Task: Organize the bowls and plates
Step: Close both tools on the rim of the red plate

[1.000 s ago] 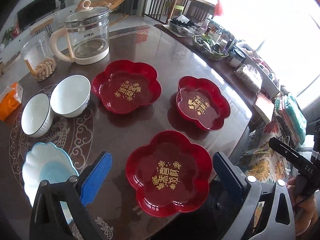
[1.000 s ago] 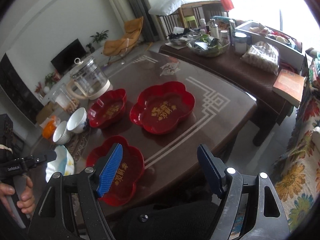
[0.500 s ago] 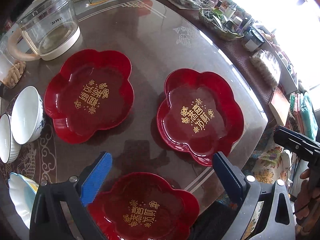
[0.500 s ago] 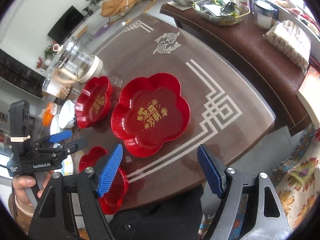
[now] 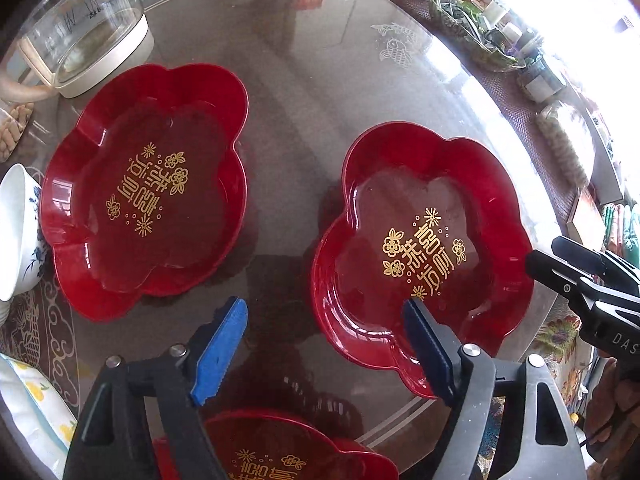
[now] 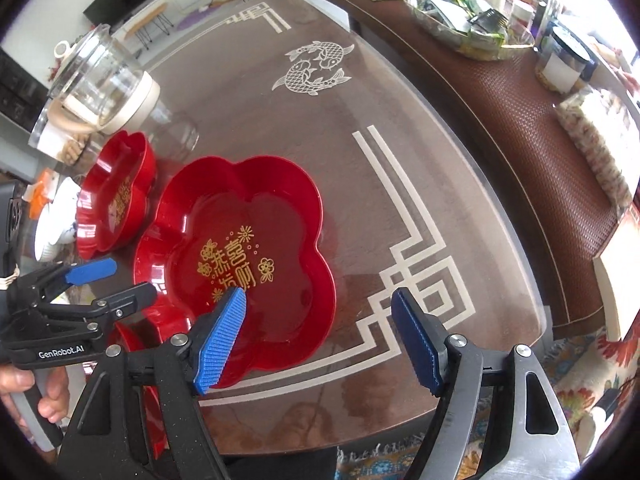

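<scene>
Left wrist: glass kettle, three red plates.

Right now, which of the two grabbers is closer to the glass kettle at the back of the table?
The left. The left gripper hovers between two red plates, with the glass kettle beyond the far-left plate. The right gripper sits at the table's near edge, farther away.

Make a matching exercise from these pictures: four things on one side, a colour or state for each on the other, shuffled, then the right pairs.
Things:
1. flower-shaped plate
2. kettle
3. fish design
4. right gripper

Colour or state:
A. clear glass on a cream base
B. open, holding nothing
C. red with gold writing
D. white, printed on the table

Pairs: 1-C, 2-A, 3-D, 4-B
</scene>
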Demonstrator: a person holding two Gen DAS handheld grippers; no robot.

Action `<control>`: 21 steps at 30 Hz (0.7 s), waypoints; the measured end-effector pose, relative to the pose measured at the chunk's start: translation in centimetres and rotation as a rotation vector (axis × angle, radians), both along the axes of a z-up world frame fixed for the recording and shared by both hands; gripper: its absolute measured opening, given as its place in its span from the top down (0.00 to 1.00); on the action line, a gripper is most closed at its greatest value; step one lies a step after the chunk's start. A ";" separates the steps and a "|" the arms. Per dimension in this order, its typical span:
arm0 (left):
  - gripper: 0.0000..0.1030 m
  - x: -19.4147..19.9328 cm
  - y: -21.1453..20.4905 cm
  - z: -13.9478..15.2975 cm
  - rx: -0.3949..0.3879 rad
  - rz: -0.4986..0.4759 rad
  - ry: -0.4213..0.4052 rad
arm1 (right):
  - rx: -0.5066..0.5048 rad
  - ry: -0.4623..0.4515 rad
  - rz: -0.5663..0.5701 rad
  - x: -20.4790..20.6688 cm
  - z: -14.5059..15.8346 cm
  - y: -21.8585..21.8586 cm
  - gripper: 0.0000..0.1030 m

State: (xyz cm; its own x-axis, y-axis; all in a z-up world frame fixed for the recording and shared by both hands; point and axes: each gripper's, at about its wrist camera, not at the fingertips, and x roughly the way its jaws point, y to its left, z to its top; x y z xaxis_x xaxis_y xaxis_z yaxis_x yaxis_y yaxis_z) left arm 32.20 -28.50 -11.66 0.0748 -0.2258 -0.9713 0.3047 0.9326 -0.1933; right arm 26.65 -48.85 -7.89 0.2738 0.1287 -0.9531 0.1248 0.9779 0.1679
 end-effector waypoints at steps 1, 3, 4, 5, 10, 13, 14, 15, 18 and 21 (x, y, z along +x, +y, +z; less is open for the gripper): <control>0.29 0.1 0.2 -0.3 -0.006 0.009 0.007 | -0.007 0.005 0.002 0.2 -0.4 -0.1 0.30; 0.36 0.3 0.4 -0.7 -0.019 0.031 0.017 | 0.002 0.015 0.003 0.5 -1.1 -0.2 0.41; 0.43 0.3 0.5 -0.8 -0.024 0.043 0.019 | 0.006 0.018 0.000 0.6 -1.4 -0.2 0.42; 0.51 0.3 0.6 -0.9 -0.029 0.053 0.019 | 0.006 0.019 -0.003 0.7 -1.7 -0.2 0.45; 0.78 0.2 1.0 -0.7 -0.058 0.077 -0.014 | 0.030 0.034 -0.026 1.2 -2.9 -0.4 0.83; 0.83 0.3 1.2 0.1 -0.081 0.078 -0.035 | 0.024 0.012 -0.040 1.0 -2.6 -0.3 0.90; 0.83 0.3 1.1 0.3 -0.087 0.072 -0.037 | 0.018 0.003 -0.041 0.9 -2.3 -0.2 0.90; 0.83 0.3 1.1 0.5 -0.080 0.070 -0.043 | 0.016 -0.003 -0.041 0.8 -2.0 0.0 0.91; 0.83 0.4 1.1 0.6 -0.086 0.079 -0.042 | -0.004 -0.008 -0.035 0.5 -1.4 0.5 0.91; 0.83 0.3 1.4 0.8 -0.110 0.087 -0.042 | -0.014 -0.013 -0.041 0.2 -0.8 0.7 0.92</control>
State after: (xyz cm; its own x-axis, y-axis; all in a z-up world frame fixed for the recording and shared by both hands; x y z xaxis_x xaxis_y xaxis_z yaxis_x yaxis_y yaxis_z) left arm 32.50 -27.14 -10.86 0.1386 -0.3219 -0.9366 0.2334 0.9297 -0.2850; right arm 26.88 -48.16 -8.72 0.2907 0.1035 -0.9512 0.1632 0.9742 0.1559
